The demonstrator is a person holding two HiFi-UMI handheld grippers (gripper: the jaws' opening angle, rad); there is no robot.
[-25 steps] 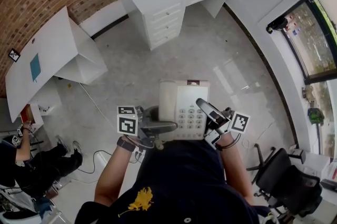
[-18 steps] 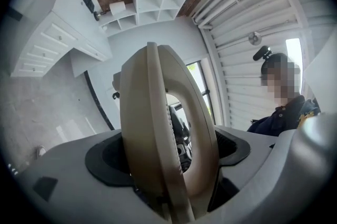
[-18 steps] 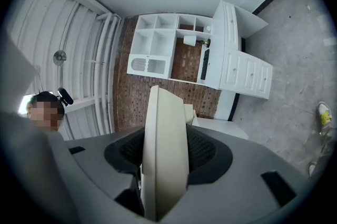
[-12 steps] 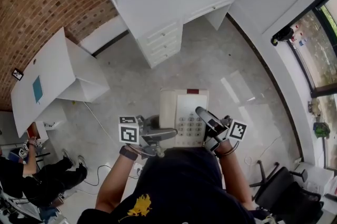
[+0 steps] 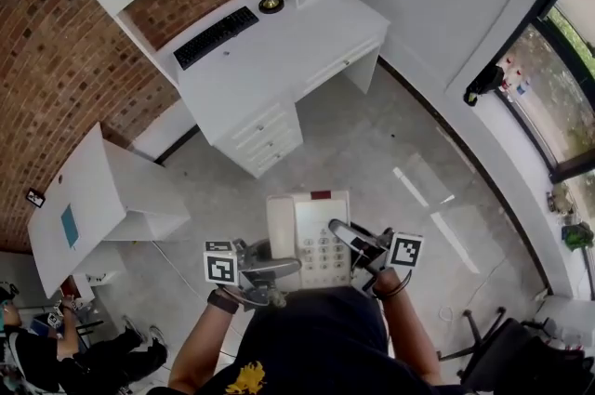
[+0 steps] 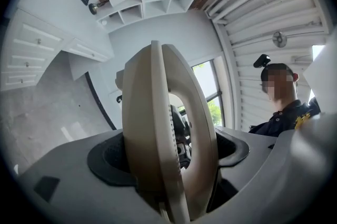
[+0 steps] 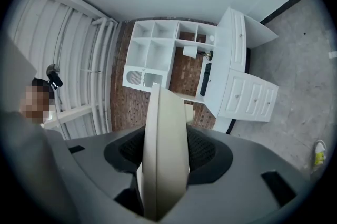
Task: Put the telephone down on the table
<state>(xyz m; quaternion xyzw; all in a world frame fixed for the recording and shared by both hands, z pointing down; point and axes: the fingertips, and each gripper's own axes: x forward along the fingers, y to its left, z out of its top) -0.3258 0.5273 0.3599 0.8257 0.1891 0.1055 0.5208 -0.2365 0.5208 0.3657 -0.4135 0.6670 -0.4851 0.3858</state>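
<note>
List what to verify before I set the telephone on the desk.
1. Grip of left gripper on telephone: ok, jaws shut on its edge.
2. Grip of right gripper: ok, jaws shut on the opposite edge.
3. Telephone level: ok, keypad faces up.
4. Handset seated: ok, it lies in its cradle.
5. Free spot on desk: ok, bare top right of the keyboard.
6. Telephone over desk: not ok, it hangs over the floor, short of the desk.

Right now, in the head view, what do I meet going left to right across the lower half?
white side table → left hand-held gripper → telephone → right hand-held gripper → window
</note>
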